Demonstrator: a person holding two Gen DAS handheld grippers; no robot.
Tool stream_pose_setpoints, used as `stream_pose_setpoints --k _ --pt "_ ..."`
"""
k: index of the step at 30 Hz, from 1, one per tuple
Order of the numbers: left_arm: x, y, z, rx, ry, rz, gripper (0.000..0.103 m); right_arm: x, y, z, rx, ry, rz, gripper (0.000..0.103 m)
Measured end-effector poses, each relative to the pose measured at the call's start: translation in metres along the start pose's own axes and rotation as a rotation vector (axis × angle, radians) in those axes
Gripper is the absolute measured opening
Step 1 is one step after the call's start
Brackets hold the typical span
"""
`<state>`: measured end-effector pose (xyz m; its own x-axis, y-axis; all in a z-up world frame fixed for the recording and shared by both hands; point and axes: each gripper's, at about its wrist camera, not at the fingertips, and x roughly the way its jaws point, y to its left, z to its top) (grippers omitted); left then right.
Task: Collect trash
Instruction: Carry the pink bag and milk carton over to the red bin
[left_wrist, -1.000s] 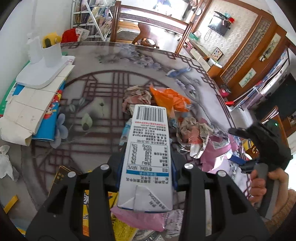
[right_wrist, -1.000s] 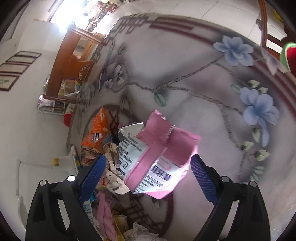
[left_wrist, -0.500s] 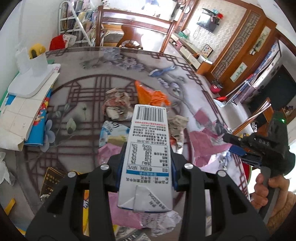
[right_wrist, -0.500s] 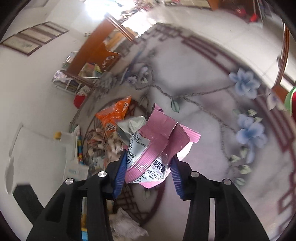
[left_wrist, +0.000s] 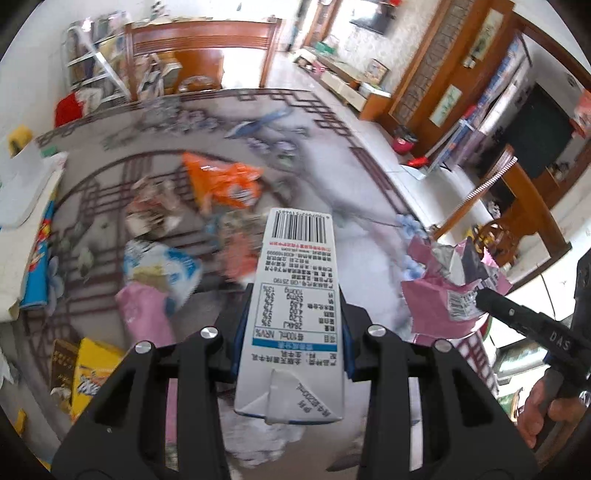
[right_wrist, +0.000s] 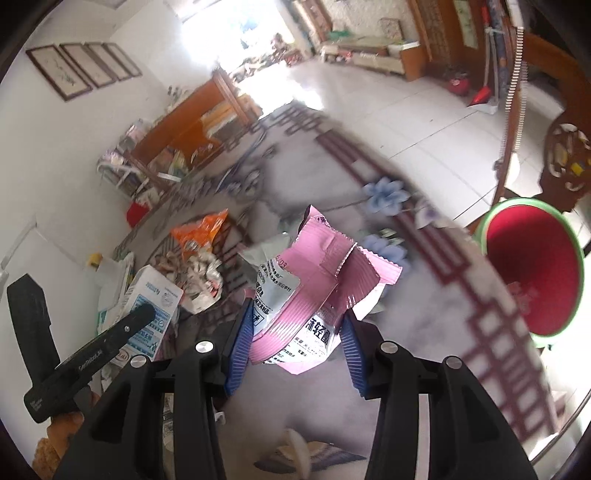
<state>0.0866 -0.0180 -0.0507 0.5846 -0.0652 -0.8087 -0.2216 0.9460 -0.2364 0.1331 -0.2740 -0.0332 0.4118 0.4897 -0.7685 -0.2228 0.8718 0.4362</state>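
- The left gripper (left_wrist: 291, 349) is pinching a white milk carton (left_wrist: 295, 314) lengthwise between its jaws.
- The right gripper (right_wrist: 293, 349) is squeezing a crumpled pink wrapper (right_wrist: 317, 295), jaws having just closed.

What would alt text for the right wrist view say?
The right gripper clamps a crumpled pink wrapper above a patterned table strewn with trash. A red bin stands beyond the table's edge, at the right.

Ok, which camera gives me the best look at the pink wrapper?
Right wrist view: the pink wrapper fills the centre, pinched between the right gripper's jaws. The left wrist view shows it only small, at the right edge.
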Motion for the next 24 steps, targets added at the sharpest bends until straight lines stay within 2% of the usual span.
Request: stream_pose_setpoints --k 11,24 --pt "0.018 -0.071 -0.006 0.116 0.044 -0.082 0.037 -0.027 -0.057 -0.014 0.124 -0.021 -0.03 0.044" --pt "0.03 -0.108 -0.012 0.17 0.072 -0.101 0.037 -0.045 -0.088 -0.022 0.179 -0.041 -0.036 0.044"
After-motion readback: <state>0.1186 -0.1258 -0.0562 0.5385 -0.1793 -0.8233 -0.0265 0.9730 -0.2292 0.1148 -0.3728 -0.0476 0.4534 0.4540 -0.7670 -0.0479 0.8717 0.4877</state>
